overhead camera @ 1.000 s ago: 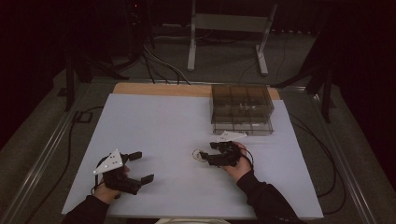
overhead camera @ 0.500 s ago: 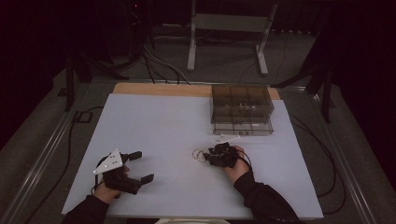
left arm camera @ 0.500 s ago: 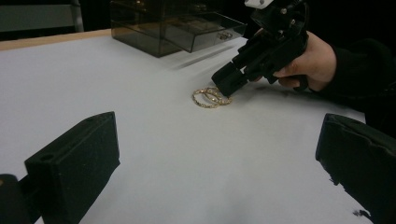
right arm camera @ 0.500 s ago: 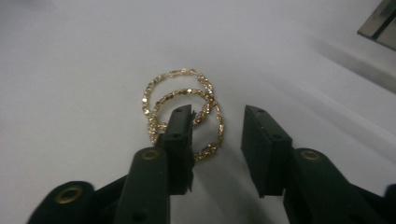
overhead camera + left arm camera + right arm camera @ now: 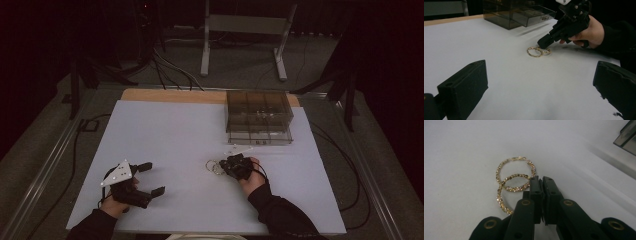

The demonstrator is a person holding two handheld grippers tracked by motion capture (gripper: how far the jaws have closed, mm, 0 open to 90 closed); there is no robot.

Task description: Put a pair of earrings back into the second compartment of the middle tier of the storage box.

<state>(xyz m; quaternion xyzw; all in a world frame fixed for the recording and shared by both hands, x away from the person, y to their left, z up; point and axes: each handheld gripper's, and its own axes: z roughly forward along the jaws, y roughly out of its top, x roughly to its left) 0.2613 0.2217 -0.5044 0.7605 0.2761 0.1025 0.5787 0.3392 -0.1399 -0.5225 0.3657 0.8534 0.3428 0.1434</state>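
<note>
High view renders the 2 gold hoop earrings [image 5: 213,166] as faint small rings on the white tabletop [image 5: 175,130], just left of the right claw [image 5: 223,166], with their studded surface too small to read there. Right gripper view brings them close: 2 overlapping hoops [image 5: 511,183] set with small stones, lying flat, the nearer one partly hidden behind the black jaws. The right claw [image 5: 542,182] has just been closing and now stands clenched, pads pressed together at the hoops' edge; whether any wire is pinched between them cannot be told, since the jaws cover that spot. Left gripper view shows the same meeting from the side: the right claw [image 5: 543,44] tilted down with its tip on the earrings [image 5: 539,51], and the hand [image 5: 590,32] behind it in a dark sleeve cut off at the frame edge. The left claw [image 5: 150,178] rests released near the tabletop's front left, well apart from the earrings, its 2 jaws wide with bare tabletop between them [image 5: 536,82]. A smoky clear drawer box [image 5: 258,116] stands at the far right of the tabletop; in the left gripper view one drawer [image 5: 532,15] is pulled out with something small and gold inside, too blurred to identify.
</note>
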